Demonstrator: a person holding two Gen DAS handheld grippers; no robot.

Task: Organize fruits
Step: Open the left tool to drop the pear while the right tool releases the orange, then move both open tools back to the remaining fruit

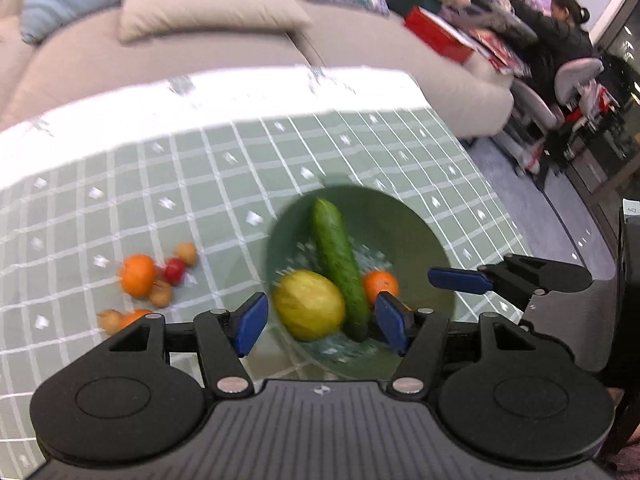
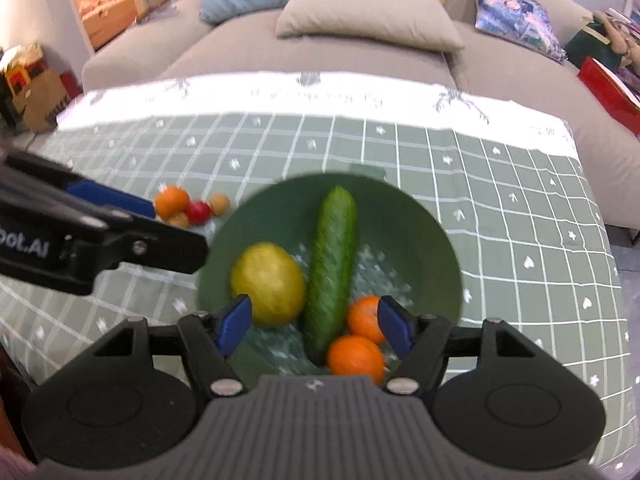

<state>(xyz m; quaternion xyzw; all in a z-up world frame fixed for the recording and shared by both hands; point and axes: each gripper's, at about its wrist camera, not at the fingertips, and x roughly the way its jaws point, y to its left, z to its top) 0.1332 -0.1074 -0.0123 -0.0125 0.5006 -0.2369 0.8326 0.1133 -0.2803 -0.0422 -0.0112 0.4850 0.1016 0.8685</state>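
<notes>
Loose fruit cluster [image 1: 154, 280] located at 10 o'clock from left gripper [image 1: 320, 324]; left gripper nearer. Right gripper [image 2: 316, 328] over bowl [image 2: 420, 216]. Both released, nothing grasped.

Left gripper [image 1: 322, 322]: jaws wide apart, nothing between the blue pads, pitched steeply downward. Right gripper [image 2: 314, 322]: jaws apart, empty, same downward pitch. Seen from the left wrist, the right gripper's fingers enter at 3 o'clock.
</notes>
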